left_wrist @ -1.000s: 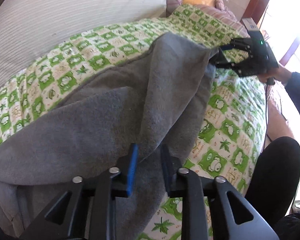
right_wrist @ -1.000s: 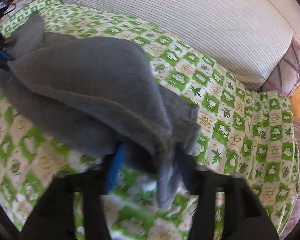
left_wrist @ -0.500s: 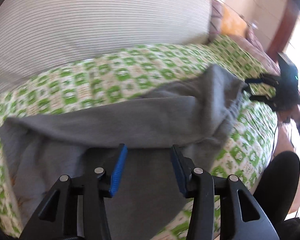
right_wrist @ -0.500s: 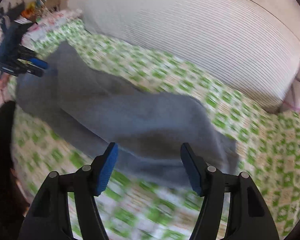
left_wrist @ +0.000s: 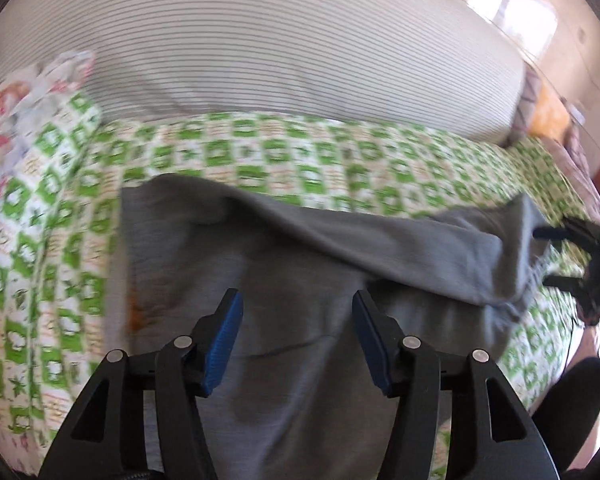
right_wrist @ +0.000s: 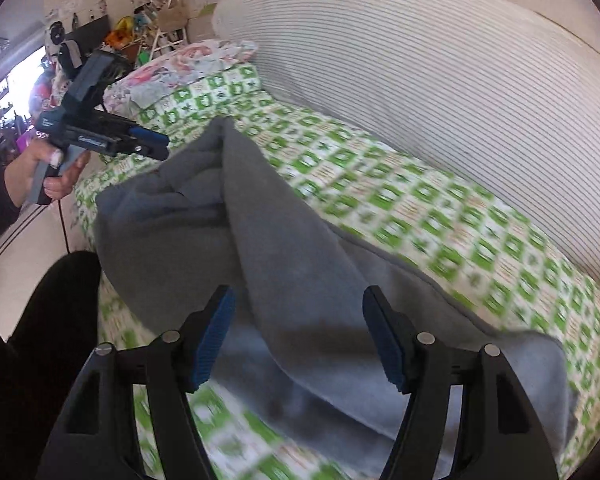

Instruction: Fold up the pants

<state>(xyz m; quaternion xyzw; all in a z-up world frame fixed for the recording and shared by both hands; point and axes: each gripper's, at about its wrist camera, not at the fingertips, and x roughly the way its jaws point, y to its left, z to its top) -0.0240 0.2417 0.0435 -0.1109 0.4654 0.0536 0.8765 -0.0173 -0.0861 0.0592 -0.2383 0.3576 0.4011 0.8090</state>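
Pants (left_wrist: 300, 280), grey, have just been released by both tools and are left on the bed (left_wrist: 340, 160), one leg laid over the other, so a first fold is judged done. Nearest, the left tool (left_wrist: 296, 344) is held wide open and empty; the right tool (right_wrist: 300, 336) likewise, above the far end.

We see bare bedspread (left_wrist: 340, 160) between the pants (left_wrist: 300, 280) and the striped bolster (left_wrist: 260, 48) blocking the bed's far edge

Grey fleece pants (left_wrist: 320, 276), folded lengthwise, one layer over the other, lying rumpled across green-checked bedspread (left_wrist: 260, 156)
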